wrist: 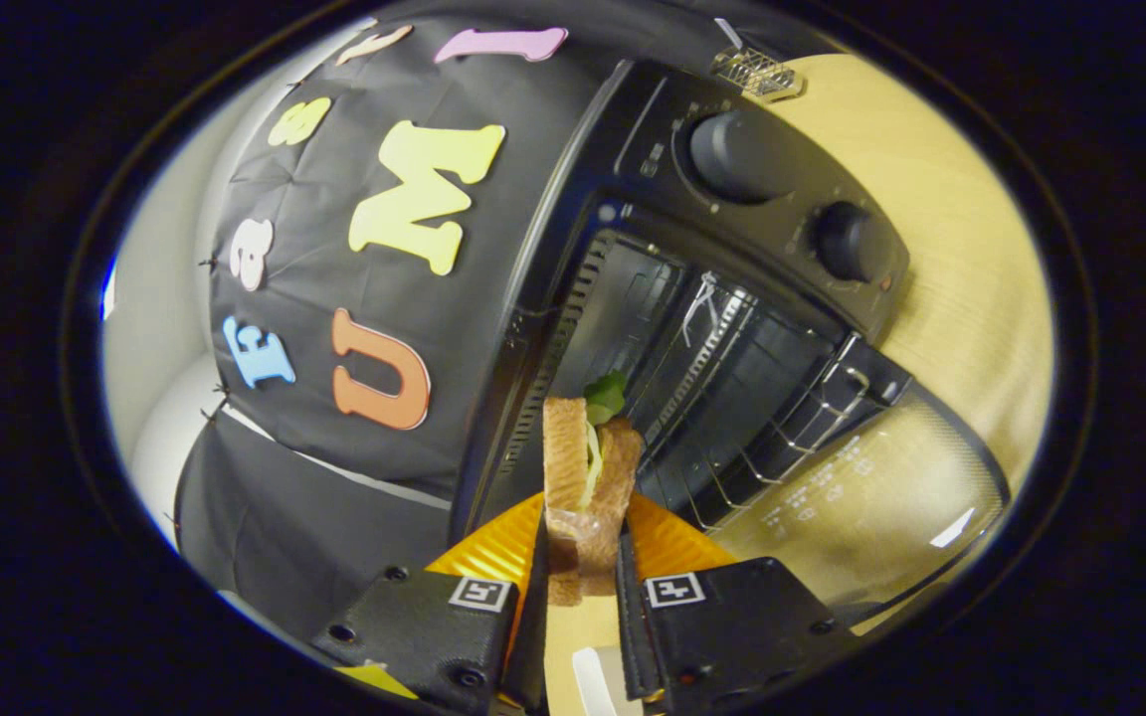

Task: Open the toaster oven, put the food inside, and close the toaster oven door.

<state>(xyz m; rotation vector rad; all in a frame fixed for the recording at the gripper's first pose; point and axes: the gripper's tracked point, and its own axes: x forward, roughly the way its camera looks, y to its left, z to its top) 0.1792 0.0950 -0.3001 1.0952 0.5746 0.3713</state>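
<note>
A sandwich (588,477) of brown bread with green lettuce stands on edge between my fingers, and my gripper (581,557) is shut on it. Just beyond it is the black toaster oven (732,249), seen tilted, with its cavity (702,368) exposed and a wire rack (782,438) inside. Its glass door (871,497) hangs folded down in front of the cavity, to the right of the sandwich. Two round knobs (737,154) sit on the oven's control panel. The sandwich's top end is near the cavity mouth.
The oven stands on a light wooden table (941,229). A small metal wire object (757,72) lies on the table beyond the oven. A black cloth wall (334,298) hangs to the left of the oven.
</note>
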